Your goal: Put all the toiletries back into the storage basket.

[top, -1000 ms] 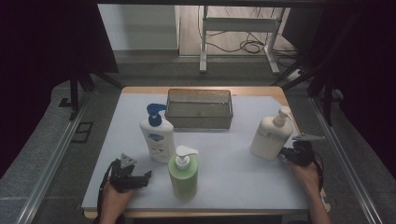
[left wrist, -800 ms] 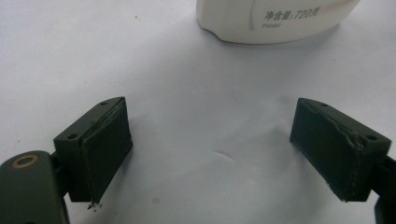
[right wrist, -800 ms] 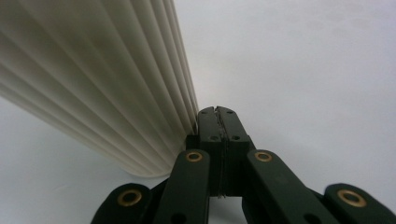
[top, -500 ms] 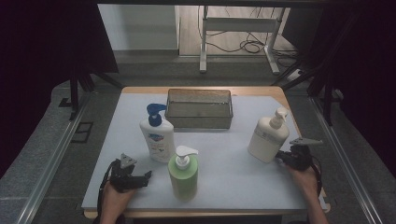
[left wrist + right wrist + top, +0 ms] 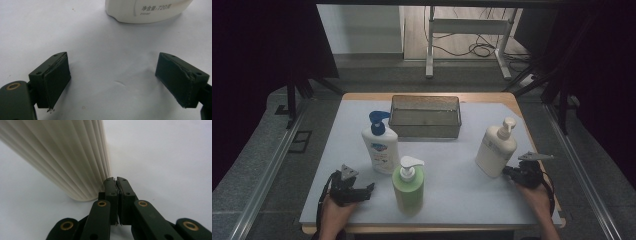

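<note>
The right tool [image 5: 510,173], jaws pressed together with nothing between them, sits against the near right base of the cream bottle [image 5: 495,150] on the right of the counter [image 5: 462,185]. In the right tool's own view its closed tips [image 5: 116,185] lie just beside the ribbed wall of the bottle [image 5: 62,157], touching or nearly so. Over the past second the bottle has slid left and slightly nearer on the counter, and the right tool has moved left with it. That reads as a push with closed jaws rather than a grasp, nudging the bottle in from the right edge towards the middle.

The left tool [image 5: 362,190] rests at the near left, jaws wide apart and holding nothing; it has not shifted in that second. Its own view shows the two pads [image 5: 56,80] spread over bare counter, with the base of the white bottle [image 5: 147,11] a little beyond them.

That white bottle with a blue pump [image 5: 379,145] stands left of centre. The green bottle [image 5: 408,187] stands nearer, just right of the left tool. A metal tray [image 5: 425,129] sits at the far middle, apparently empty.

Leftward, the counter between the cream bottle and the green bottle is bare, so a further push has room for now; carried on far enough, it would meet the green bottle. The tray lies far of that line. A low push on a tall pump bottle could tip it rather than slide it.
</note>
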